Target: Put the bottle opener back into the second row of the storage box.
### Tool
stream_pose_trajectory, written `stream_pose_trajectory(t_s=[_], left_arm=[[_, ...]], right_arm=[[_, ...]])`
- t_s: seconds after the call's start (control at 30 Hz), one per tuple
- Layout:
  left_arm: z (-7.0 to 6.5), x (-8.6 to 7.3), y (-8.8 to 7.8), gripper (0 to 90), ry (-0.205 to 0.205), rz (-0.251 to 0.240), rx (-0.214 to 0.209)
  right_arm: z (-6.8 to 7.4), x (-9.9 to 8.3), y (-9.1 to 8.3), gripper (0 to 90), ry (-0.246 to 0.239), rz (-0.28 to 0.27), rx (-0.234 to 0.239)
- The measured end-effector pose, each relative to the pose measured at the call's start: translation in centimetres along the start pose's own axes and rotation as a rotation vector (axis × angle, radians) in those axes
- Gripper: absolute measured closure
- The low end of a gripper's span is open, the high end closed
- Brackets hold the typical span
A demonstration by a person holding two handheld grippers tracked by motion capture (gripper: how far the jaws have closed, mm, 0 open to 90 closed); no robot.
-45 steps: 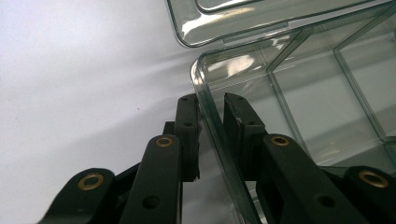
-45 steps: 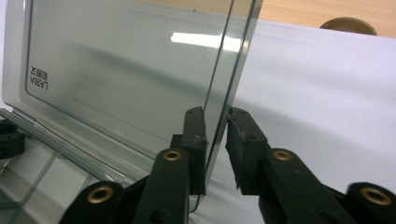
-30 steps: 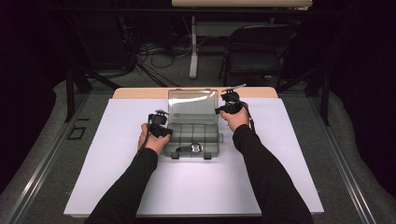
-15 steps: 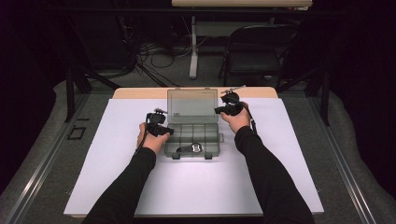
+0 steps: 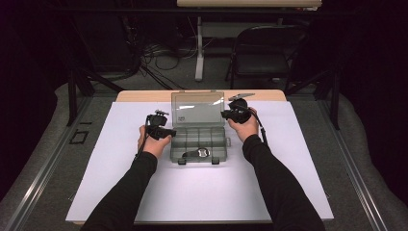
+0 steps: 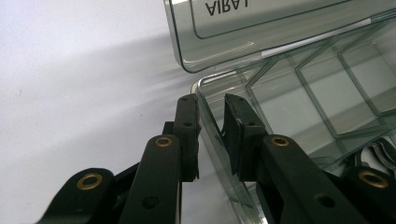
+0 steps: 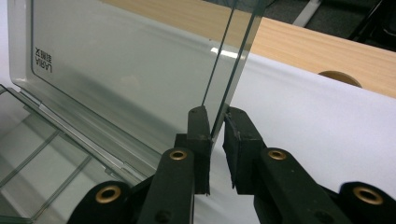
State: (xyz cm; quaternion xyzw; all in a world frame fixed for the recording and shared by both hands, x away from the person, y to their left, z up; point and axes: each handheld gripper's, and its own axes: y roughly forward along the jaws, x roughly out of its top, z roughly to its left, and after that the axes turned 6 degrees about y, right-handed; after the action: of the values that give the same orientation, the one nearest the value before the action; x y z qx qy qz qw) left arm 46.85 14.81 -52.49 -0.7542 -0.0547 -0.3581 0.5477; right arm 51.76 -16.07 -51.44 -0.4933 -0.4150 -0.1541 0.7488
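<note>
lid (image 7: 140, 70) upright at the back of box (image 5: 198, 139) mid-table, its side edge pinched in right gripper (image 7: 215, 123). left gripper (image 6: 210, 121) astride the box's left wall, jaws just closing, seemingly not clamped.

box: we see a clear, grey-tinted plastic organiser box (image 5: 198, 139), open, lying flat near the table's middle
lid: we see the lid (image 5: 197, 109) standing about upright from the hinge at the box's 12 o'clock edge, with a label printed on it
compartments: we count several divided compartments (image 6: 327, 93), the far ones clear
contents: we make out a metal piece (image 5: 197, 154) in the 6 o'clock row
latches: we see two latches (image 5: 182, 161) at the 6 o'clock edge
</note>
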Motion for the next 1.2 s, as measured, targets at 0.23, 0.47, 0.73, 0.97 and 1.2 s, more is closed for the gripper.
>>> stream_pose_trajectory(t_s=[0.23,0.47,0.73,0.97,1.2], left_arm=[[-0.2,0.0,0.0,78.2,0.009,-0.015,0.008],[-0.2,0.0,0.1,78.6,-0.004,-0.02,0.008],[-0.2,0.0,0.1,78.8,-0.01,-0.021,0.007],[-0.1,0.0,0.1,78.6,-0.015,-0.023,0.001],[0.0,-0.1,0.0,72.8,-0.016,-0.023,0.001]], right_arm=[[-0.3,-0.8,-0.7,81.0,-0.017,-0.041,0.028],[0.0,-1.0,-1.3,80.5,-0.072,-0.04,0.025],[0.3,-1.1,-1.9,80.3,-0.15,-0.048,0.03],[0.4,-1.8,-2.5,80.5,-0.203,-0.086,0.037],[0.4,-2.0,-2.7,80.6,-0.224,-0.099,0.051]])
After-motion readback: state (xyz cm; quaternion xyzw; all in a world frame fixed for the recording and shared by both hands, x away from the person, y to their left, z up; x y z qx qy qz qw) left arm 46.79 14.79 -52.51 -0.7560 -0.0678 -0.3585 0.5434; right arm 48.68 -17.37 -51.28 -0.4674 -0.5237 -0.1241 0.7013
